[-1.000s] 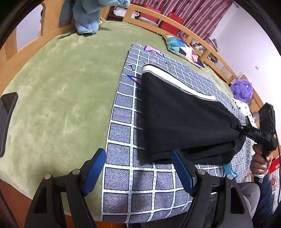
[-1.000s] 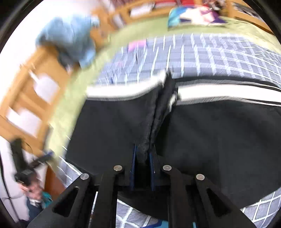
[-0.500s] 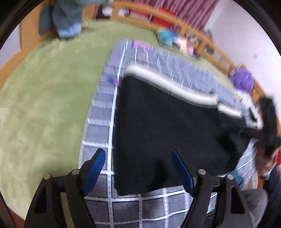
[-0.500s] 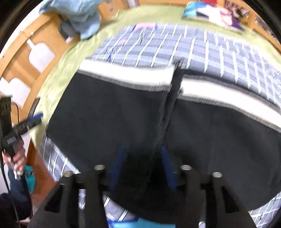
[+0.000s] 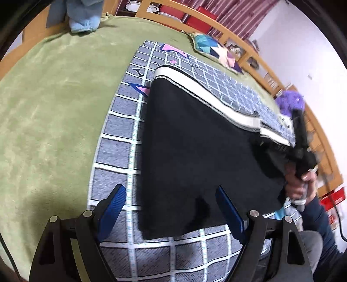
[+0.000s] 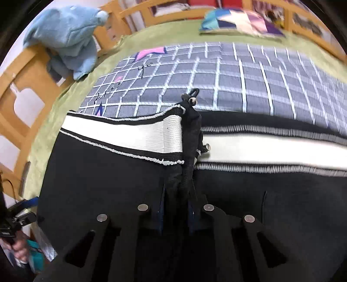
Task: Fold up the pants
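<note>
Moved since a second earlier: the black pants (image 5: 195,156) went from a raised, pulled-up peak to lying flat on the grid mat (image 5: 117,138); the right tool's jaws opened, then were just closing again with a ridge of pants fabric between them.
Left wrist view, left tool: the left tool (image 5: 171,211) stood wide, its jaws just opening further, blue pads either side of the near pants hem without touching it.
Left wrist view, edges: the pants' left edge ran just inside the mat's left border; the white waistband (image 5: 208,97) lay along the far side.
Left wrist view, open room: broad green bed cover (image 5: 54,112) lay bare to the left of the mat.
Left wrist view, surroundings: a blue plush (image 5: 83,15) on the wooden rail, a patterned cushion (image 5: 214,50), a purple plush (image 5: 290,104) at the far right, and the person's right hand (image 5: 297,184) on its handle.
Right wrist view, right tool: the right tool (image 6: 175,210) was narrow, pinching a raised fold at the fly below the waistband.
Right wrist view, edges: the waistband crossed the frame, with bare grid mat beyond it.
Right wrist view, surroundings: the blue plush sat far left, the cushion top right.
</note>
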Demonstrator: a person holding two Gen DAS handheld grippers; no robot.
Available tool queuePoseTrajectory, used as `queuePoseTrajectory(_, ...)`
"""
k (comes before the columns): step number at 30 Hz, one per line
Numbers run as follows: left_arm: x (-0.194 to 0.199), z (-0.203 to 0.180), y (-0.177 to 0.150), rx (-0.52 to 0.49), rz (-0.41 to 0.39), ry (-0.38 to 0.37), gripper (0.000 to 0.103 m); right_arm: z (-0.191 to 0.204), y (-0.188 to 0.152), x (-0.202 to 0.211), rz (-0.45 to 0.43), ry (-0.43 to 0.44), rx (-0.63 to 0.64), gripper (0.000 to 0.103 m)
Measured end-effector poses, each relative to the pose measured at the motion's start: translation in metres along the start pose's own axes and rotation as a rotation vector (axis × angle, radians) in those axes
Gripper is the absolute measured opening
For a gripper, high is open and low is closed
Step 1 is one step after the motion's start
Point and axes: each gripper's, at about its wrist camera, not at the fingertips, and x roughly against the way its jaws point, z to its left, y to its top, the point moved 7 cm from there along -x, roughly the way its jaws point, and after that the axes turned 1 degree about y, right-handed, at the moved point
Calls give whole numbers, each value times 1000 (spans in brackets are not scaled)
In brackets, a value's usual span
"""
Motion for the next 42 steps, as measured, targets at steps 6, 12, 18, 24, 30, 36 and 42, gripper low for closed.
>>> queuePoseTrajectory(6,-13,-9,-8,-20,-30,-3,77,6,-20,39,33,-112,106,35)
queuePoseTrajectory(12,-17,7,-2,103,-65,16,47,1,-31,133,-124,-162,-1,44)
queuePoseTrajectory(18,2,-4,11,101,-88,52,21,-8,-40,176,-174,-263,-120,43)
queuePoseTrajectory(24,38,-67,36,-104,-158,172,19,-14,-46,174,-148,-204,-173,41)
queuePoseTrajectory(30,44,-164,49,-303,-182,211,18,-46,-61,206,-231,-248,-133,41)
queuePoseTrajectory(36,1,-259,44,-459,-95,270,18,-98,-81,212,-324,-254,-140,41)
queuePoseTrajectory(42,-58,-312,19,-509,22,272,18,-132,-87,211,-350,-236,-156,41)
